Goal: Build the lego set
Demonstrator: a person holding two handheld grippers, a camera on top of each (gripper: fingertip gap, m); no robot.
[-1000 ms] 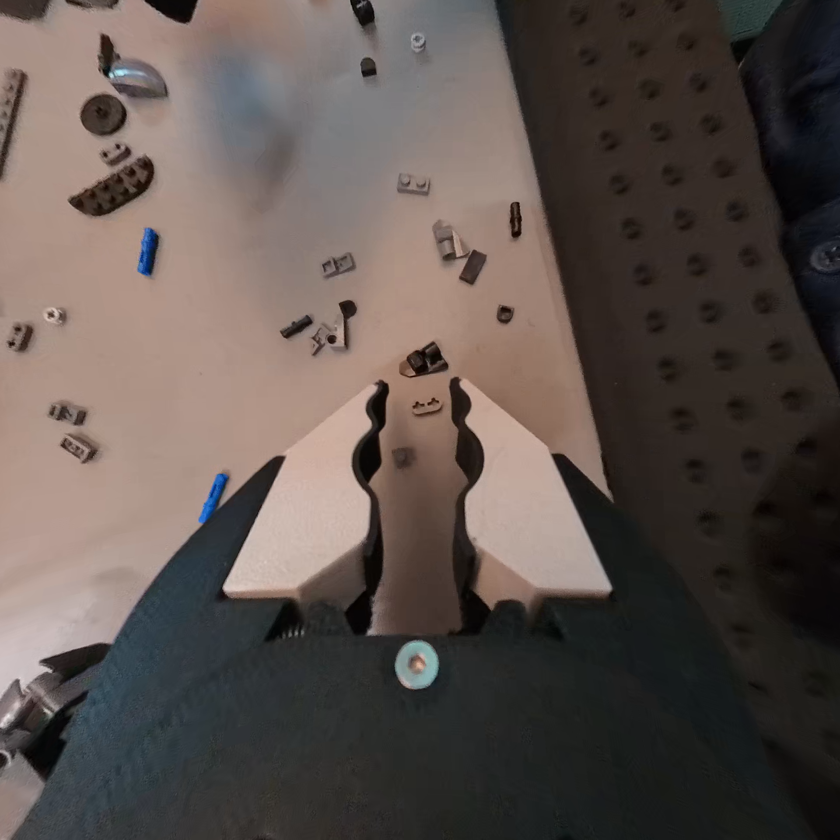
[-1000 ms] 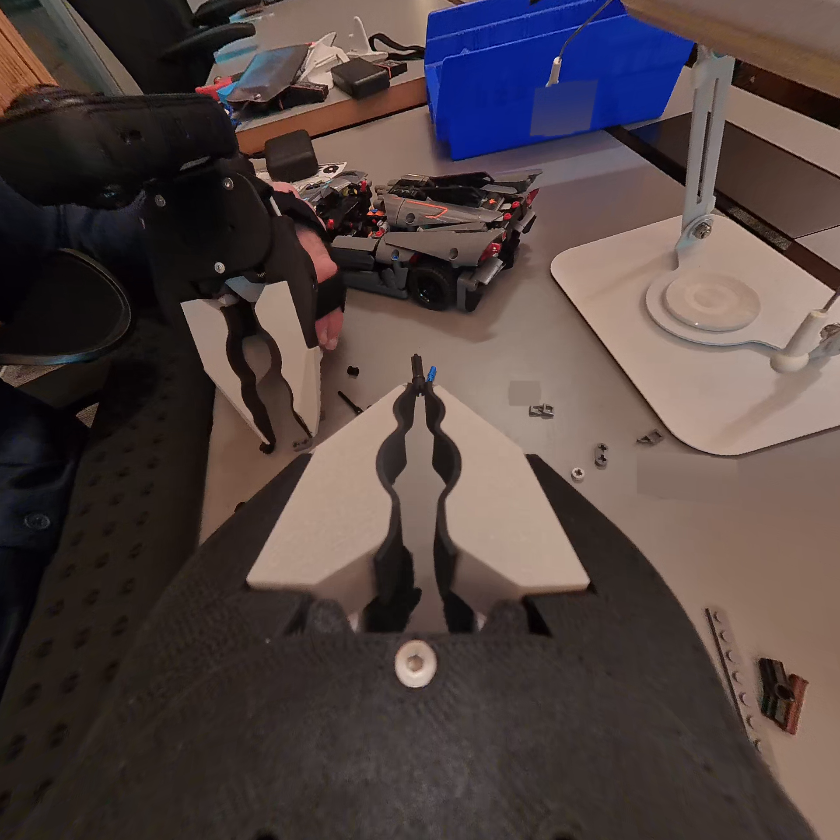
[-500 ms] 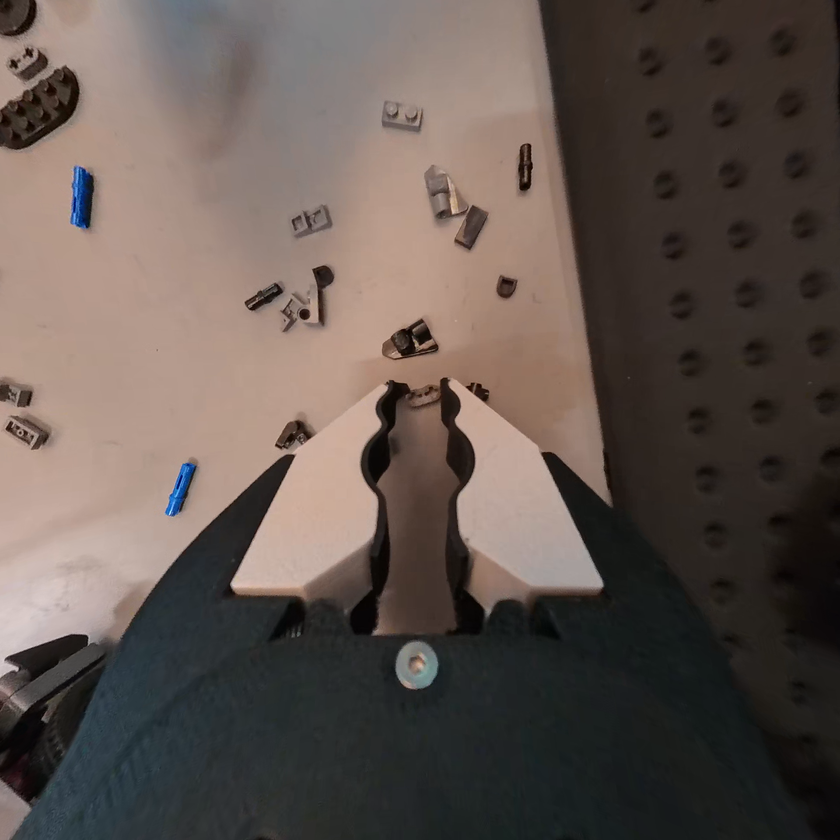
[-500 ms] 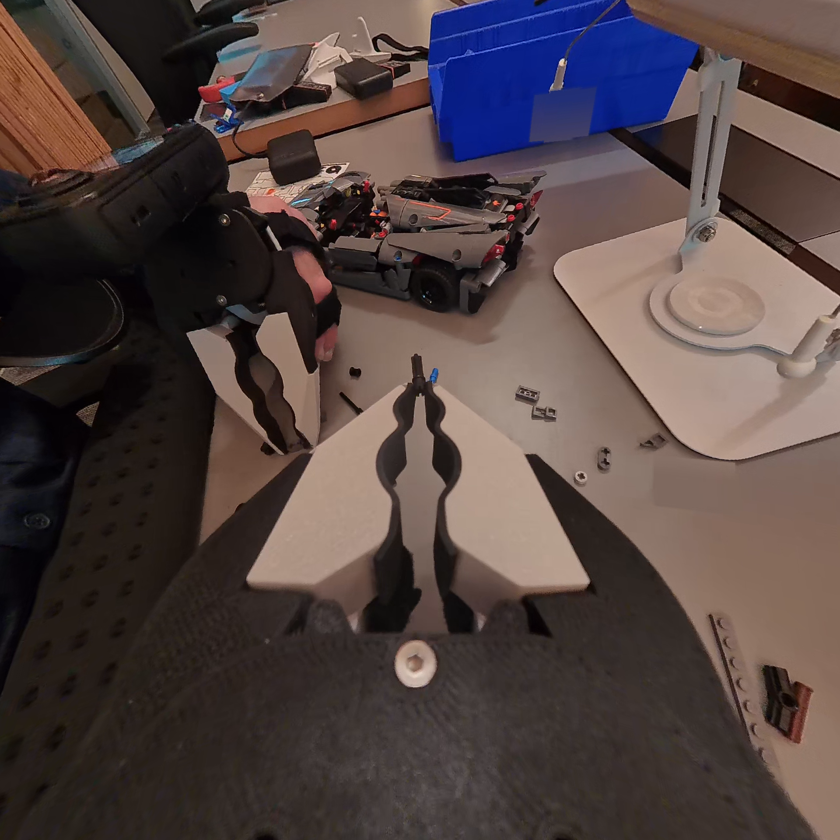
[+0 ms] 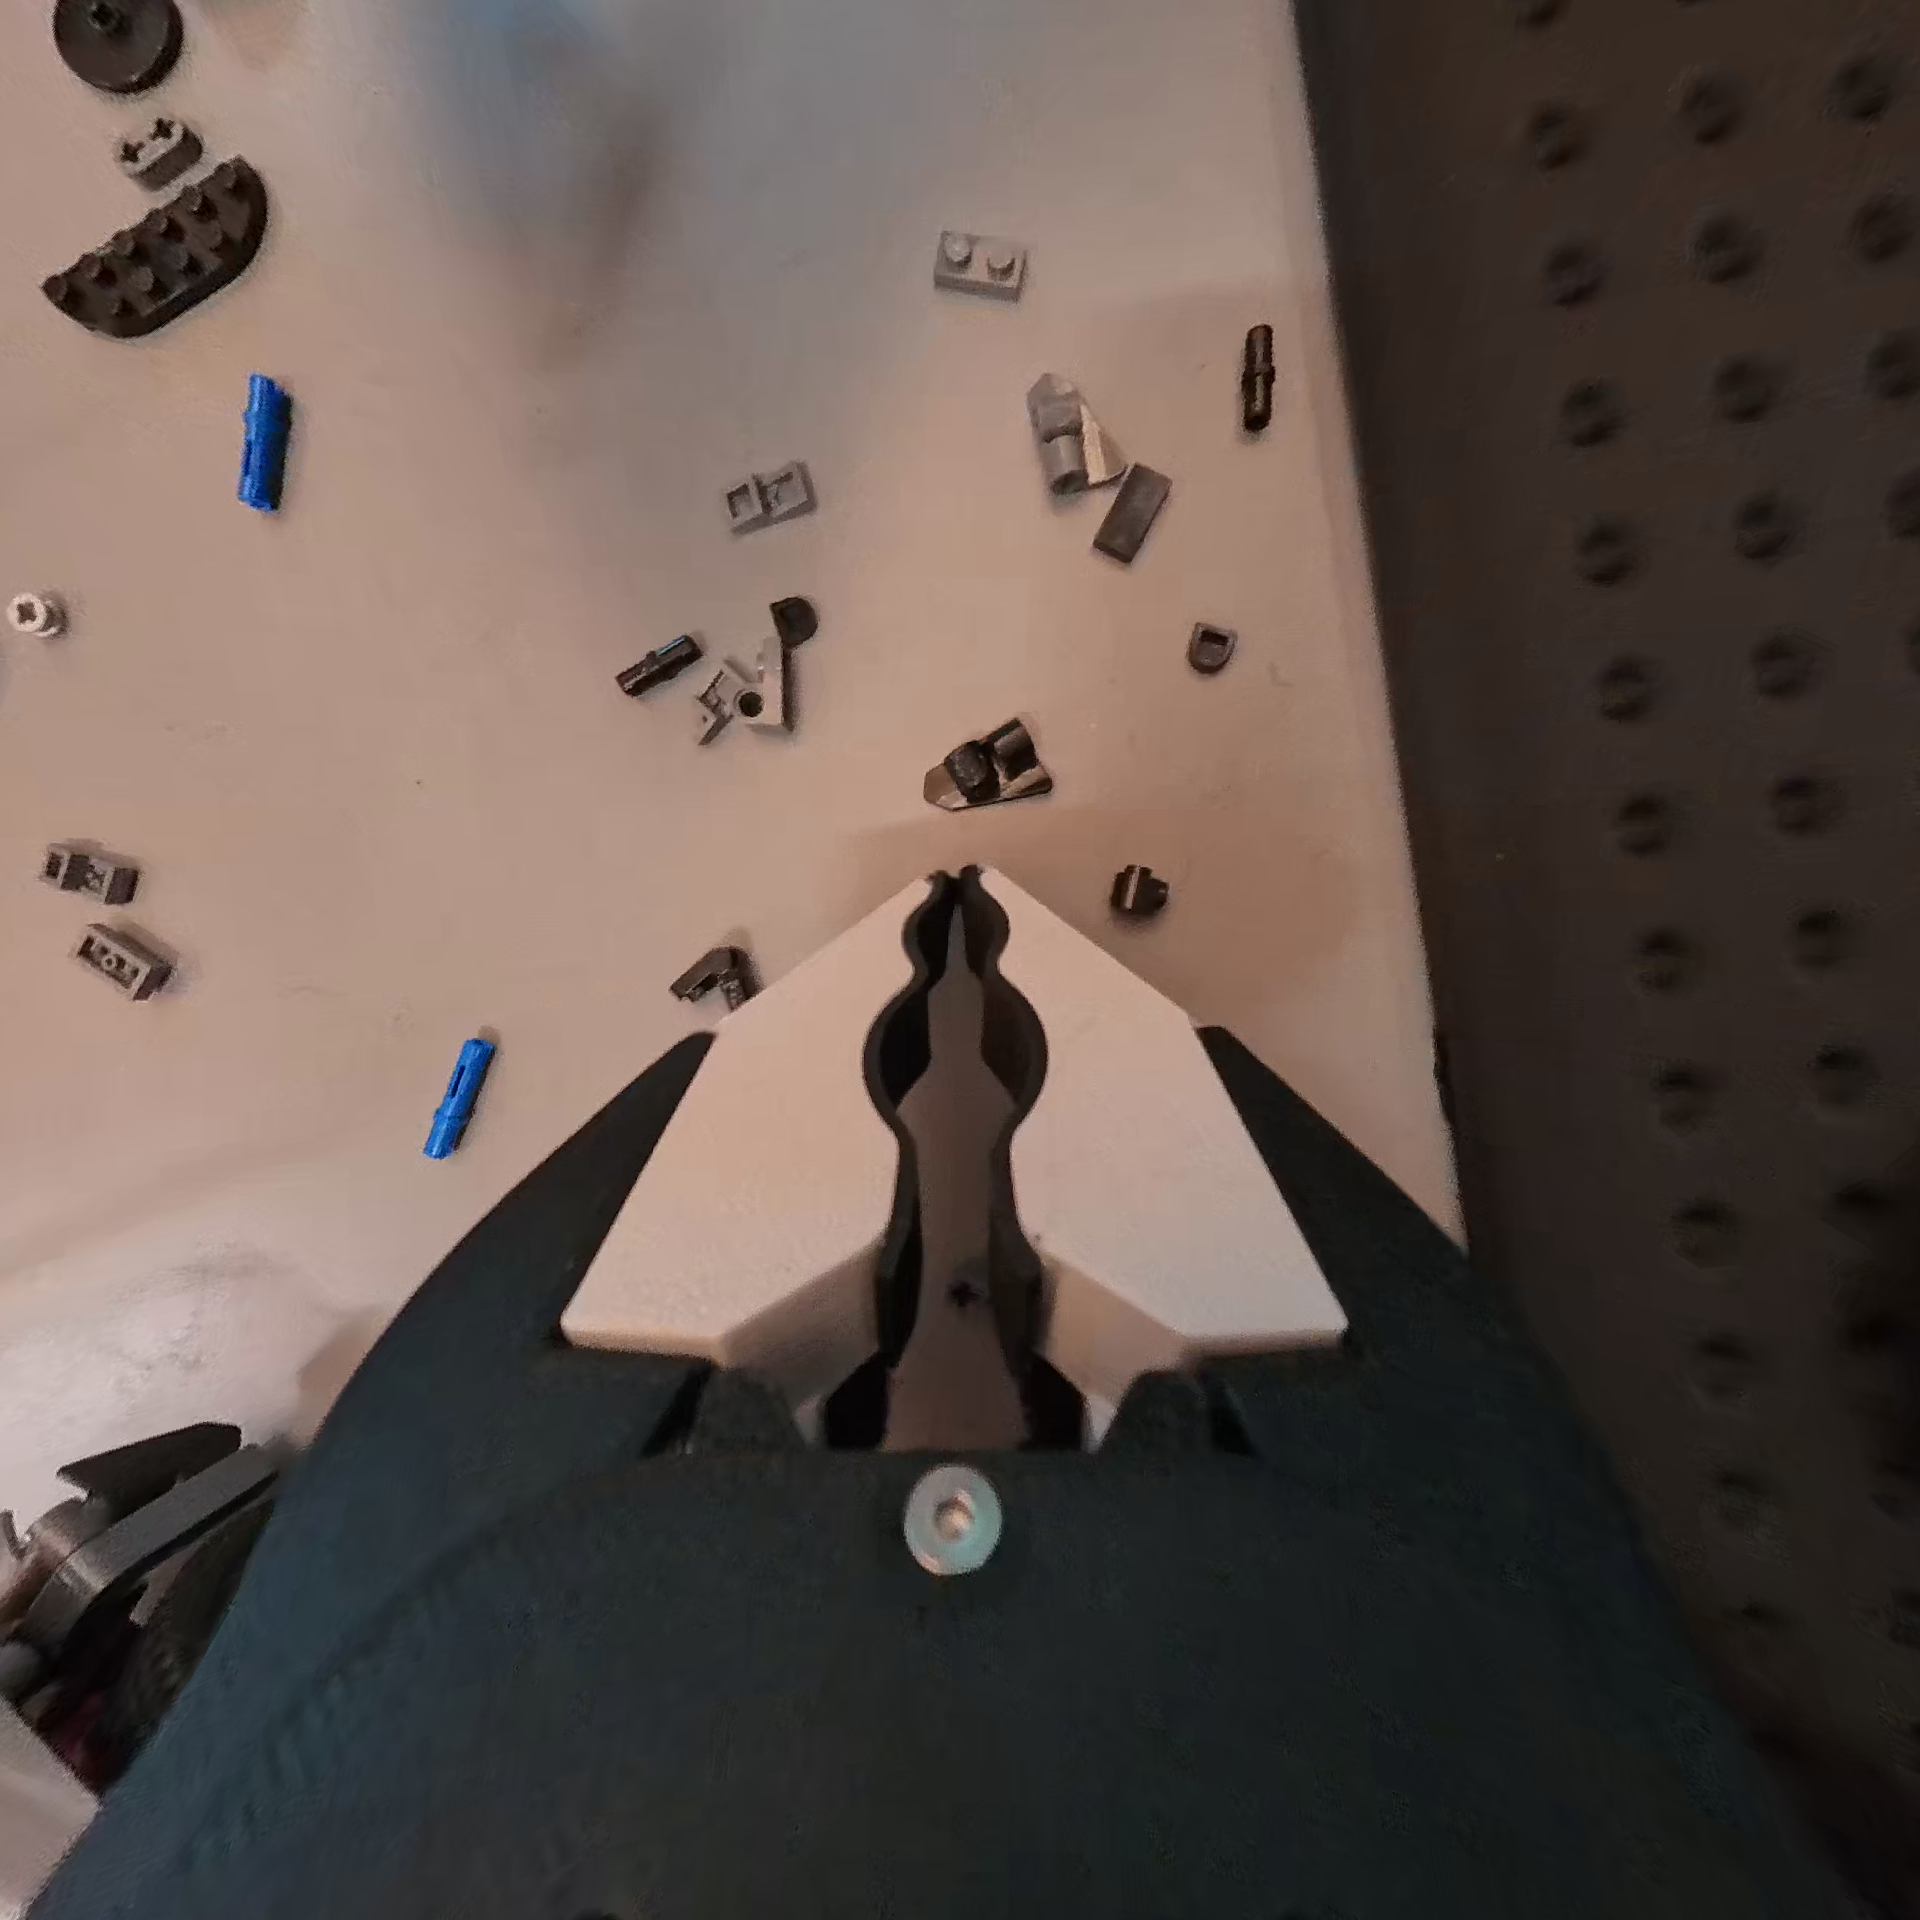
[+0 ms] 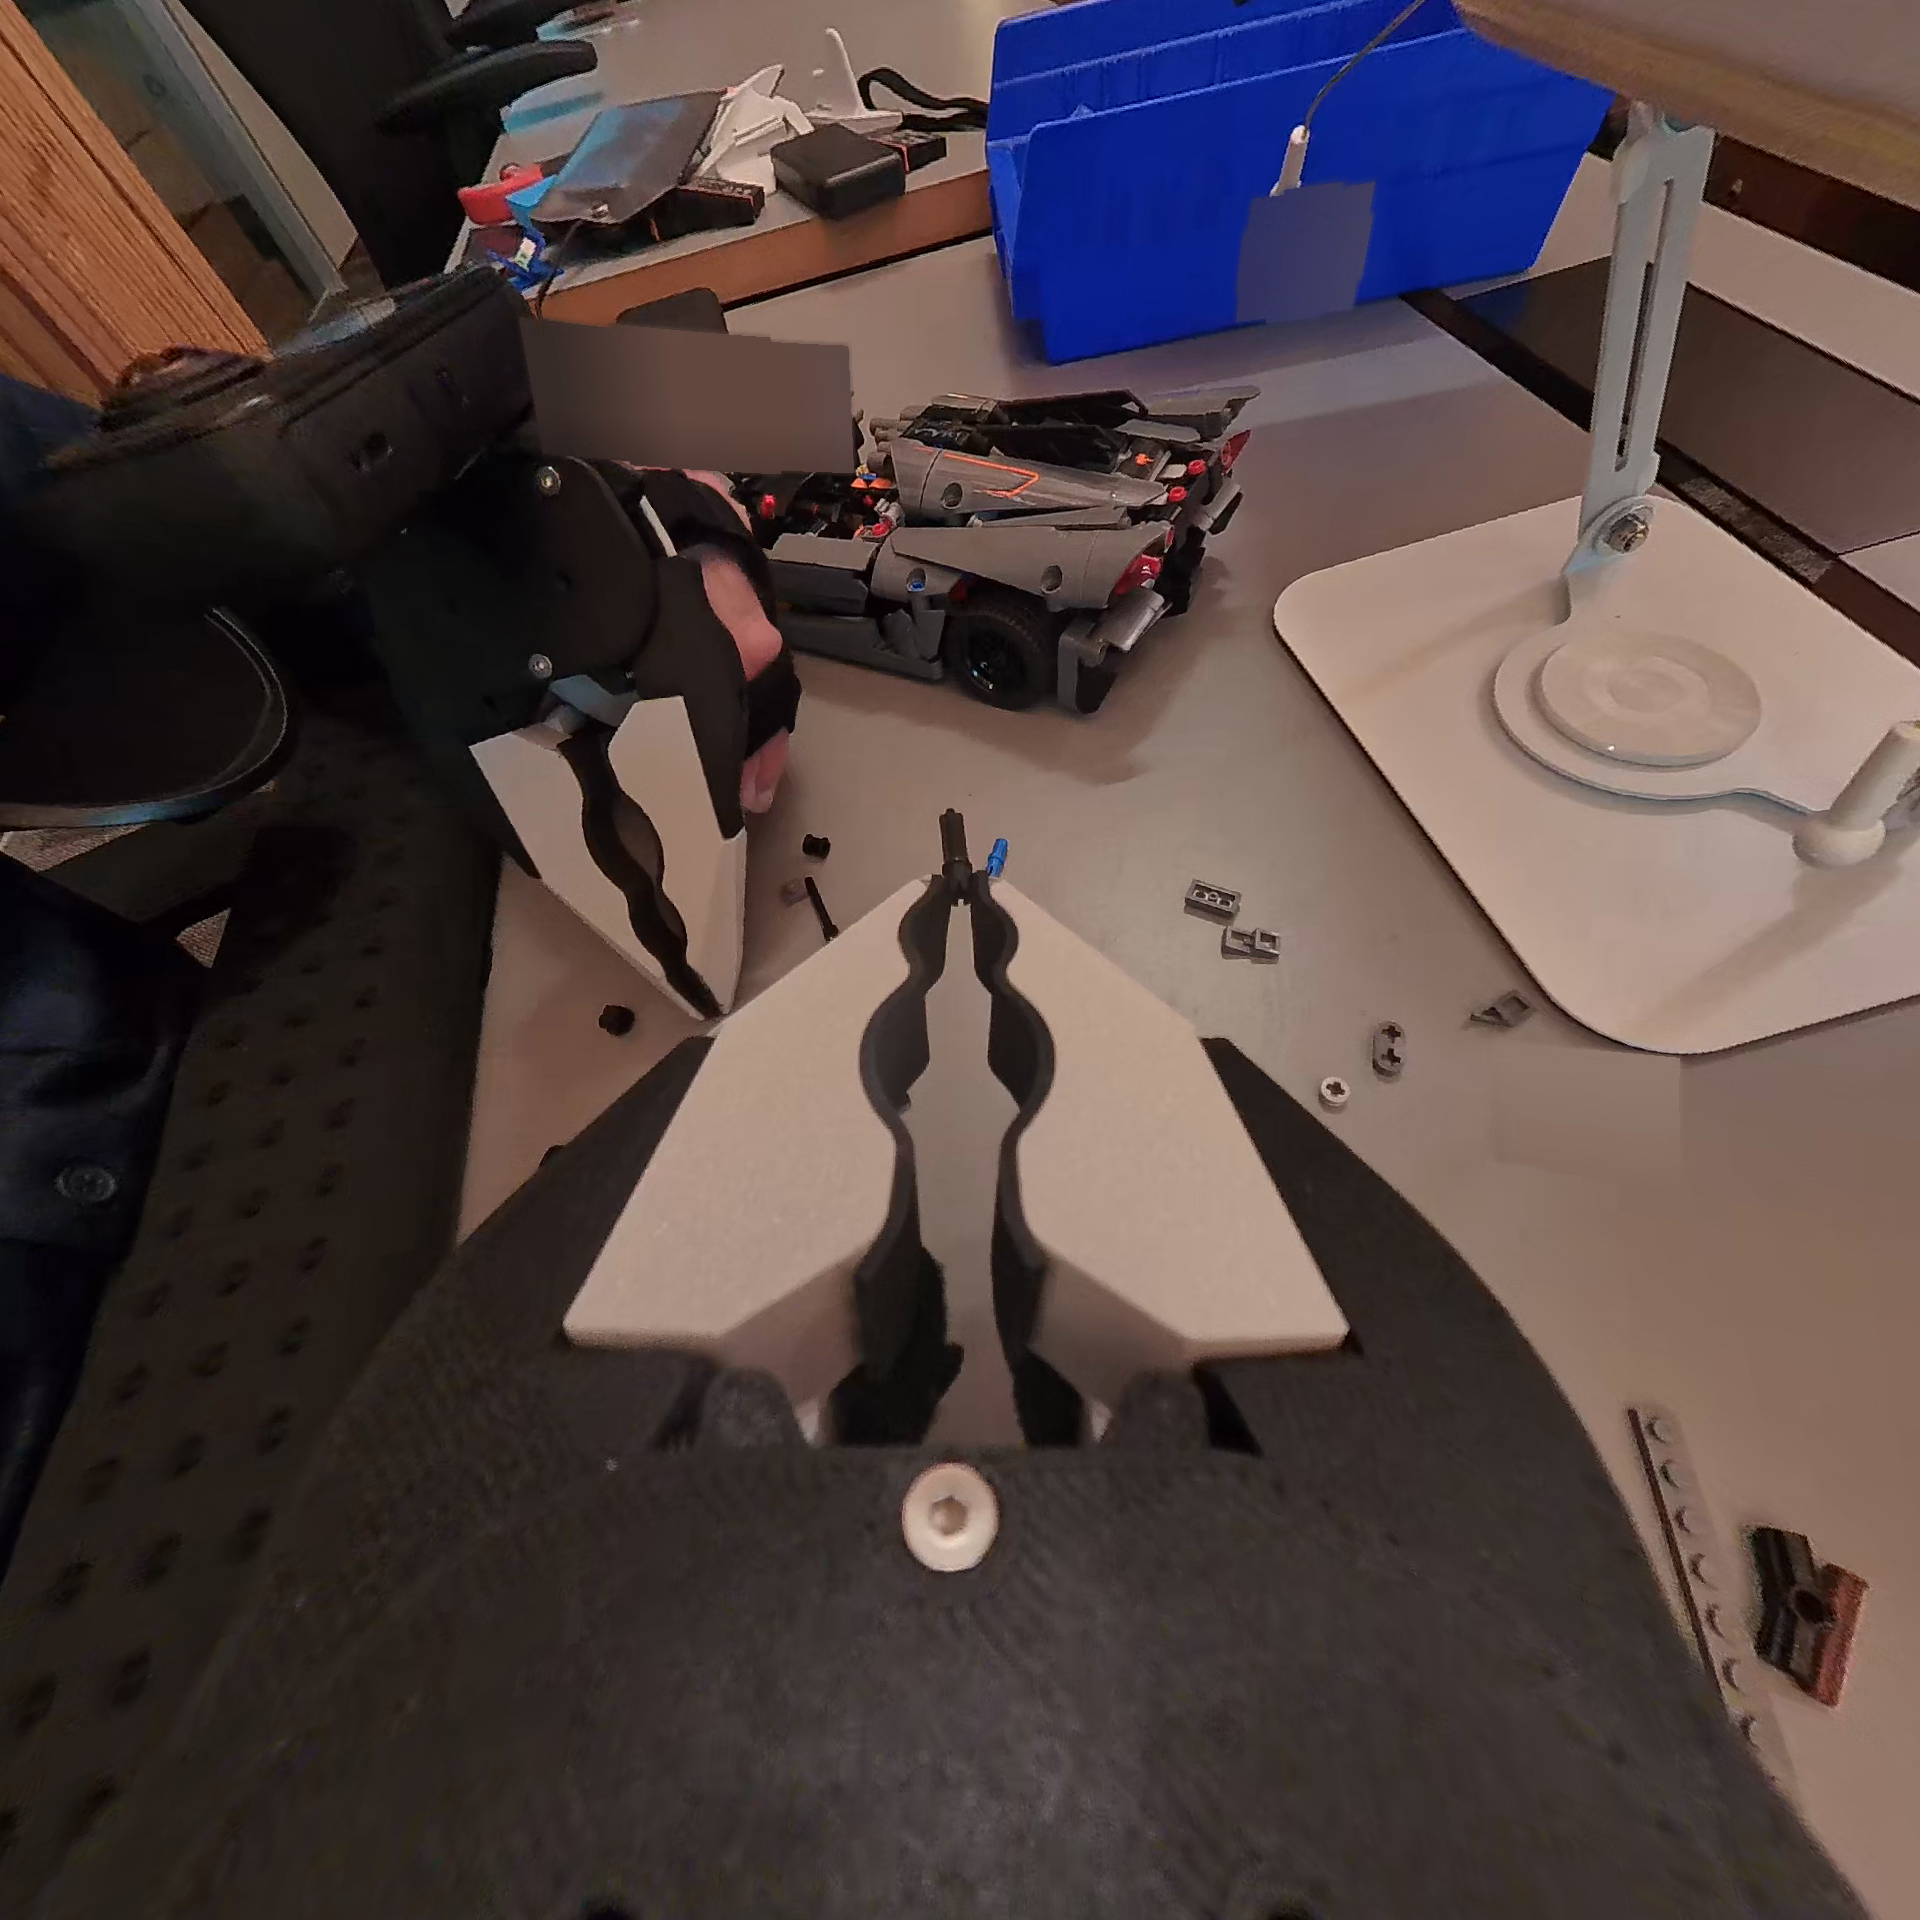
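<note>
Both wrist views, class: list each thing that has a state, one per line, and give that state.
Left gripper: jaws shut at the table; whether they hold a piece cannot be told.
Right gripper: jaws shut on a black pin, which sticks up past the tips.
Lego car: partly built, standing on its wheels.
Blue bin: open-topped, upright.

Greys, blacks and a few sharp blues

We see a grey-and-black lego car (image 6: pixel 1008 540) streaked with orange (red dots too), a bright blue bin (image 6: pixel 1278 177) at one o'clock, two blue pins (image 5: pixel 264 442) at ten and eight o'clock on the beige table (image 5: pixel 520 831), and a black mat (image 5: pixel 1683 727) patterned with round dimples at three o'clock.
</note>
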